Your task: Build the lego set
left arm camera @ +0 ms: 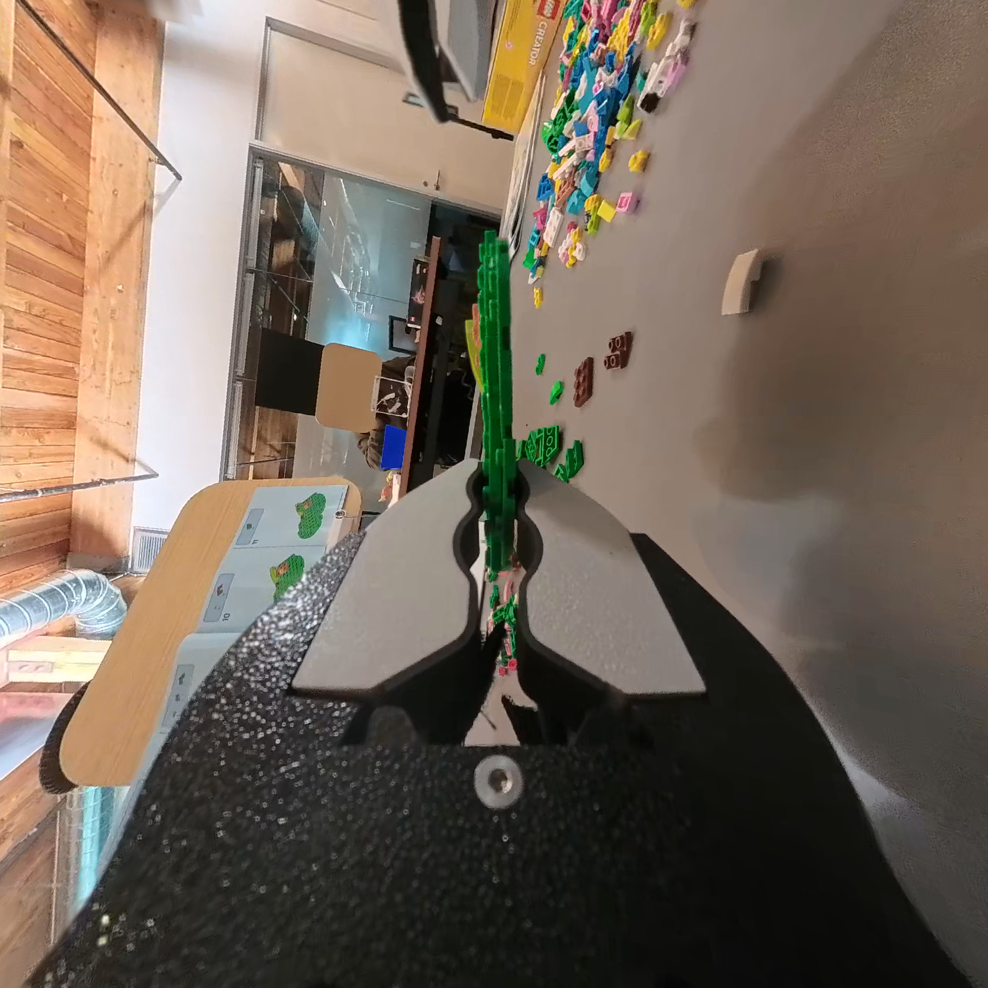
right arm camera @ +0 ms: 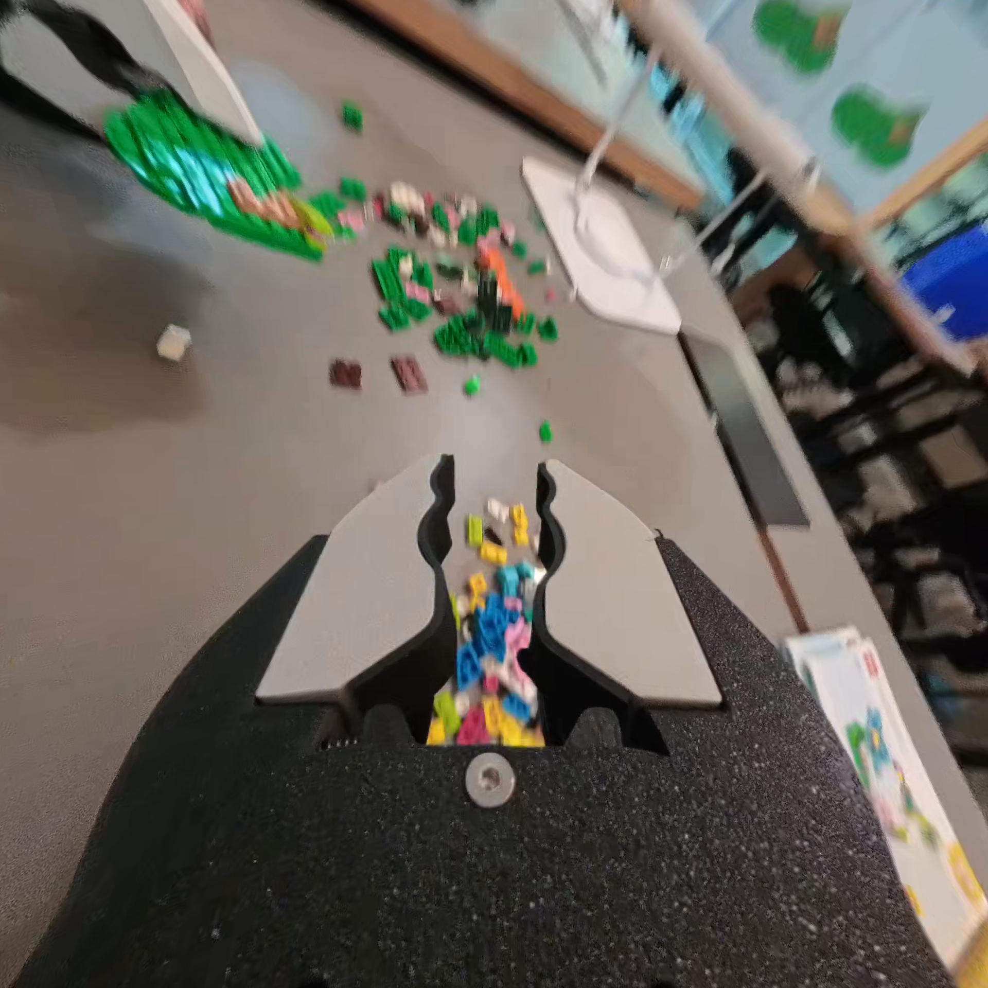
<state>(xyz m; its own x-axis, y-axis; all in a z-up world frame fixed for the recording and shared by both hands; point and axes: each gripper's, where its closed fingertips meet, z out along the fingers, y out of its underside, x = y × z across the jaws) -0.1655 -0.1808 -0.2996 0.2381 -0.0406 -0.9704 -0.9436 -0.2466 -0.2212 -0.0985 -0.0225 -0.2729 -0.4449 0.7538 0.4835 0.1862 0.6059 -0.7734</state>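
Note:
My left gripper (left arm camera: pixel 500 481) is shut on the edge of a flat green lego plate assembly (left arm camera: pixel 494 347), held edge-on above the grey table (left arm camera: pixel 802 427). In the right wrist view the same assembly (right arm camera: pixel 203 171) shows at the upper left, green with blue and brown patches, clamped by the left gripper's fingers (right arm camera: pixel 214 80). My right gripper (right arm camera: pixel 497 465) is open and empty, above a pile of blue, yellow and pink bricks (right arm camera: pixel 492 631). That view is blurred. Two brown plates (right arm camera: pixel 374 374) and a pile of green bricks (right arm camera: pixel 470 299) lie ahead of it.
A yellow lego box (left arm camera: pixel 521 64) and a colourful brick pile (left arm camera: pixel 599 123) lie at the table's far end. A cream curved piece (left arm camera: pixel 740 283) sits alone. An instruction booklet (left arm camera: pixel 278 534) stands on a wooden holder. A white stand base (right arm camera: pixel 604 246) and another booklet (right arm camera: pixel 882 775) lie to the right. The left gripper's tips are roughly 20 cm from the right gripper's.

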